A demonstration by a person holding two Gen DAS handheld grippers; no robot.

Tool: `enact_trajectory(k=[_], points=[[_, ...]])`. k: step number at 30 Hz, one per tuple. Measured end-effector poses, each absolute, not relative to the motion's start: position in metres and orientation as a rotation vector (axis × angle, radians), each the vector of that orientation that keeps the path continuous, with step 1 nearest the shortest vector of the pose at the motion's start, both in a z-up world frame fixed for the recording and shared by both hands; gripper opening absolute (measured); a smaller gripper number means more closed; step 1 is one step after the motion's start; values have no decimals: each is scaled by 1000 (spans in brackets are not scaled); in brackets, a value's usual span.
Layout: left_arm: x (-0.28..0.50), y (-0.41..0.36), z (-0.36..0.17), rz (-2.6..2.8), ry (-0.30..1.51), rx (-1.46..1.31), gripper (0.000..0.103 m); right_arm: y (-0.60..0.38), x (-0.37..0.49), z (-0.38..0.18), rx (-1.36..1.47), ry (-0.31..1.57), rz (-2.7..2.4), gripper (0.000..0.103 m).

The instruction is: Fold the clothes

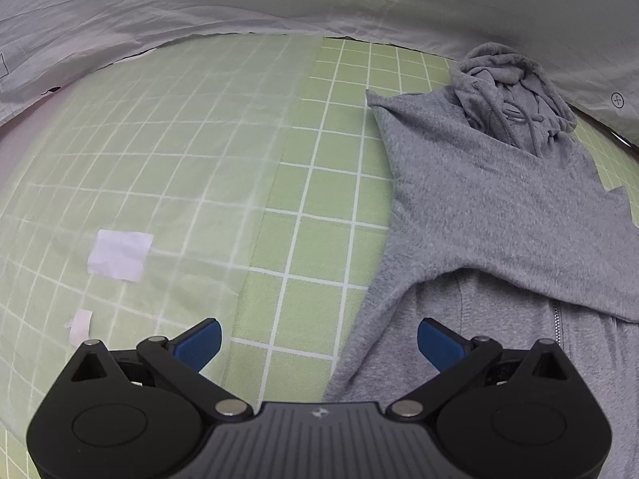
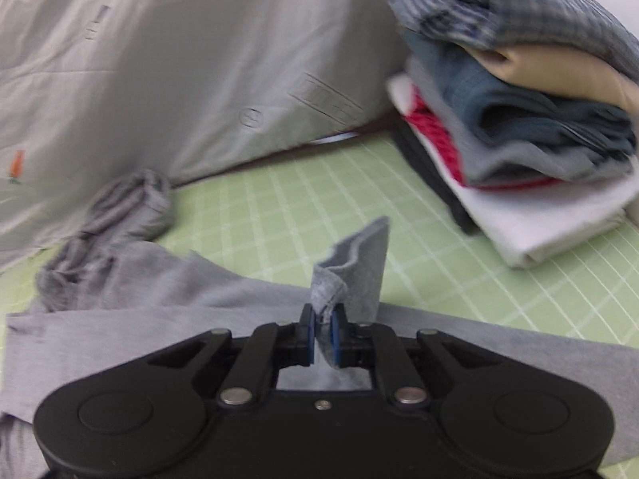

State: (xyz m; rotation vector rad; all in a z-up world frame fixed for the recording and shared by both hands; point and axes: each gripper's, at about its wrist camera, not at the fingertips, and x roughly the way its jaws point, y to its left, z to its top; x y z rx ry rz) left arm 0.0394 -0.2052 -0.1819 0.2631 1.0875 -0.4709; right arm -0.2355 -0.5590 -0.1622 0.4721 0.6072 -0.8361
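A grey zip hoodie (image 1: 491,207) lies flat on the green checked mat (image 1: 303,239), hood (image 1: 515,92) at the far end and one sleeve folded across its front. My left gripper (image 1: 319,343) hovers open over the hoodie's left edge, blue pads wide apart with nothing between them. In the right wrist view the same grey hoodie (image 2: 167,287) spreads below, its hood (image 2: 124,207) bunched at the left. My right gripper (image 2: 322,333) is shut on a grey sleeve cuff (image 2: 355,271), which stands up between the pads.
A stack of folded clothes (image 2: 515,127) sits at the right on the mat (image 2: 279,207). A white sheet (image 2: 159,64) rises behind it. Two white paper scraps (image 1: 120,255) lie under the translucent film at the left.
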Motion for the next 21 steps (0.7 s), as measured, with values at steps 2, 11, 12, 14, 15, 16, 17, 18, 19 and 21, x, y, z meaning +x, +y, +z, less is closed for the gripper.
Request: enact_trajectory(k=[2,11,12,14,15,16,17,18,19,21], points=[[39,-204,-181,-471,1083,257,103,-544,-220,-153,503,570,-754,8],[37,-200,-167,-471,1035,253,103,-469,-164,-165,451,628,-554,103],[36,-201,-164,-478,1027,256,103,-468,-169,-162,443,619,-573,103],[33,-203,-158,-494,1014,261,103,-468,-183,-158,434,607,-629,103],[31,-205,-156,-504,1009,263,103,-470,-191,-157,425,608,-661,103],[29,-208,-154,-514,1006,266,103,-472,-200,-158,428,609,-687,103],[27,-212,-153,-524,1004,269,103,-475,-210,-159,432,609,-712,103],[24,-218,-152,-535,1000,272,103,-478,-220,-160,436,609,-738,103],[21,-225,-151,-546,995,275,103,-481,-230,-161,439,610,-763,103],[13,-238,-148,-570,986,279,103,-488,-250,-165,455,616,-810,103]])
